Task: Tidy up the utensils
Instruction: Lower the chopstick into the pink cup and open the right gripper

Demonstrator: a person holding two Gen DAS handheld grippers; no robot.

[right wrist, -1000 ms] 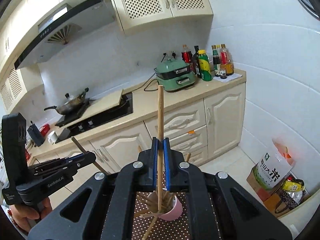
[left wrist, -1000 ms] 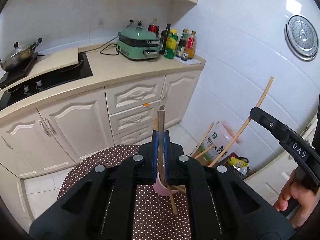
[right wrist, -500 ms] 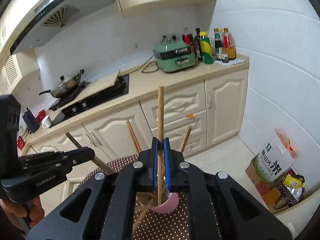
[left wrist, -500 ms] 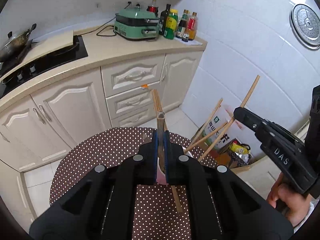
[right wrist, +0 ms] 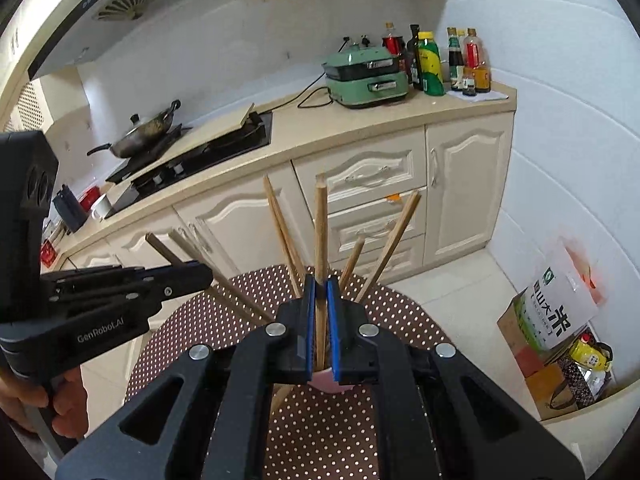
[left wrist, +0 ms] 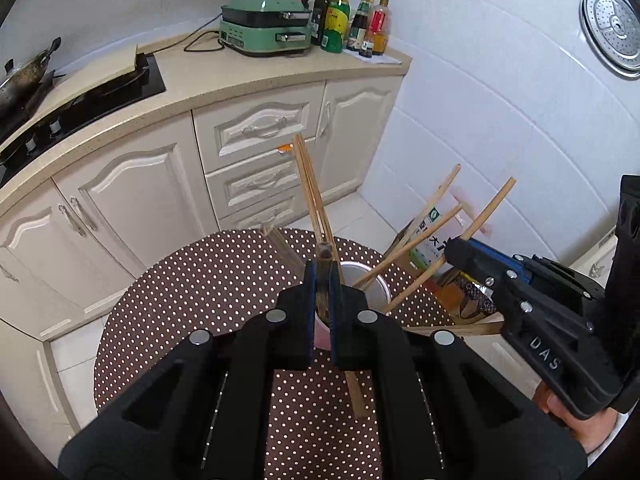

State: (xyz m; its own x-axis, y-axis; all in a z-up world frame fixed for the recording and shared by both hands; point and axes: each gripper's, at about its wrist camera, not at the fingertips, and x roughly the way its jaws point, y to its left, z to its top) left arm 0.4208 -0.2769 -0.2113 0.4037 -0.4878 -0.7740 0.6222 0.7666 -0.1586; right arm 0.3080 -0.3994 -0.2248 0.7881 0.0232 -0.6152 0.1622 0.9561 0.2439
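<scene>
Both my grippers lower than second ago, cup (left wrist: 366,280) nearer. Left gripper (left wrist: 322,300) clamps chopstick (left wrist: 323,252); right gripper (right wrist: 321,320) clamps stick (right wrist: 321,232); tips aimed into cup for upright storage.

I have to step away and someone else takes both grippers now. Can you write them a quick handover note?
Left gripper: shut on one chopstick, tip at the pink cup.
Right gripper: shut on another chopstick, lower end at the cup.
Done: several chopsticks already stand in the cup on the dotted table.
Left: release both; one loose chopstick lies by the cup.
</scene>
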